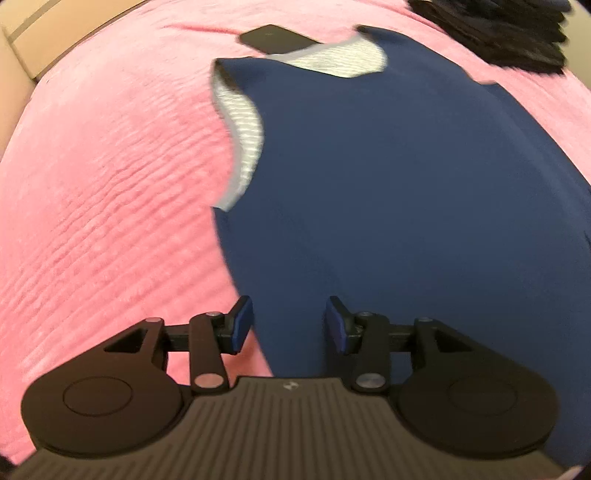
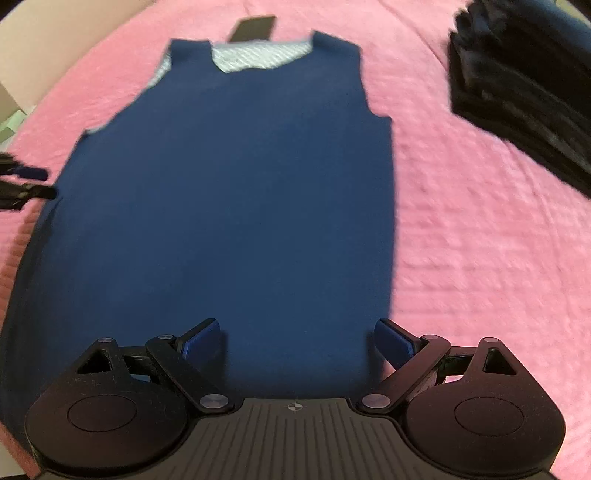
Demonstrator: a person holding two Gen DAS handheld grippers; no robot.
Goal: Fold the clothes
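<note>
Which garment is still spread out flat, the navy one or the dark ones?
The navy sleeveless top, lying flat on the pink blanket. The dark clothes sit stacked at the blanket's far right.

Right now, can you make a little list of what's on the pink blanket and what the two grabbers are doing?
surface: pink blanket
garment: navy sleeveless top, spread flat, neck end far from the grippers
lining: grey, showing at neck and armhole
pile: dark folded clothes, right of the top
flat black object: beyond the neckline
left gripper: open, at the hem's left edge
right gripper: open, at the hem's right corner
</note>
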